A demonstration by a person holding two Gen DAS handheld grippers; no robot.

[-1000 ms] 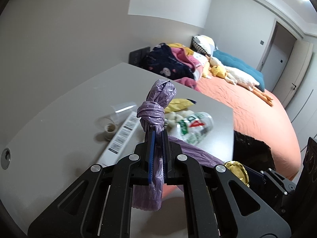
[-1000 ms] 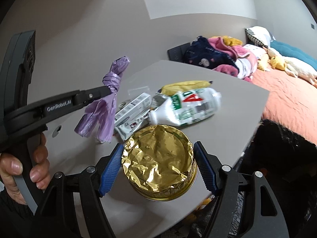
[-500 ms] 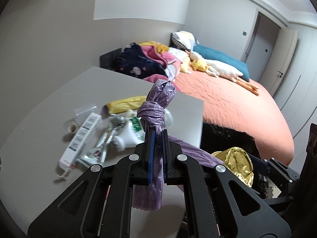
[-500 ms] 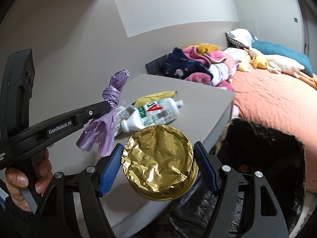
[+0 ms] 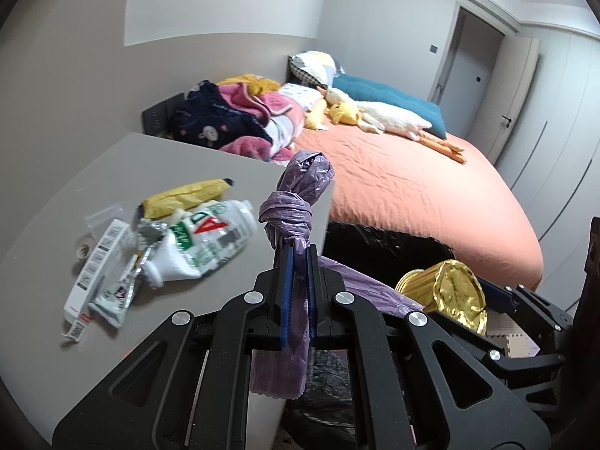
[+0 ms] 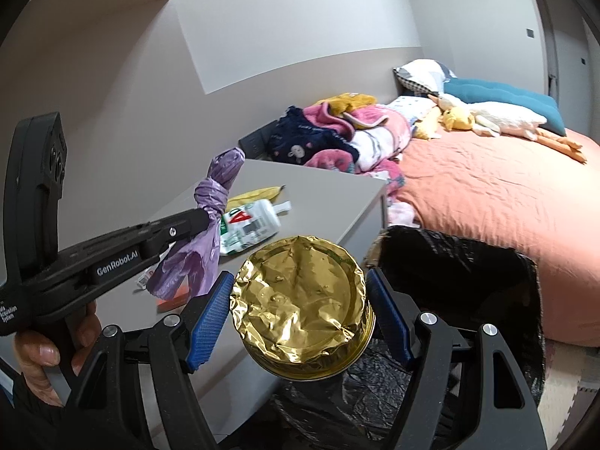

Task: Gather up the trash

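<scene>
Grey table (image 5: 112, 172) bears litter; orange bed (image 5: 412, 187) beyond.

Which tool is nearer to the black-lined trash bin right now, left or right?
Right. The right tool, clamped on the gold foil cup, hangs beside the black-lined bin. The left tool, pinching the knotted purple bag, is farther off, beside the table.

The gold foil lid (image 6: 300, 300) on the can is crinkled, glossy metal. The knotted purple bag (image 5: 296, 202) is thin, creased plastic film. Beside it, the worktop (image 5: 75, 195) looks smooth and matt grey — the white bottle (image 5: 210, 240) on it is shiny plastic. Beyond the worktop, the bin liner (image 6: 468, 273) is wrinkled, glossy black plastic.
</scene>
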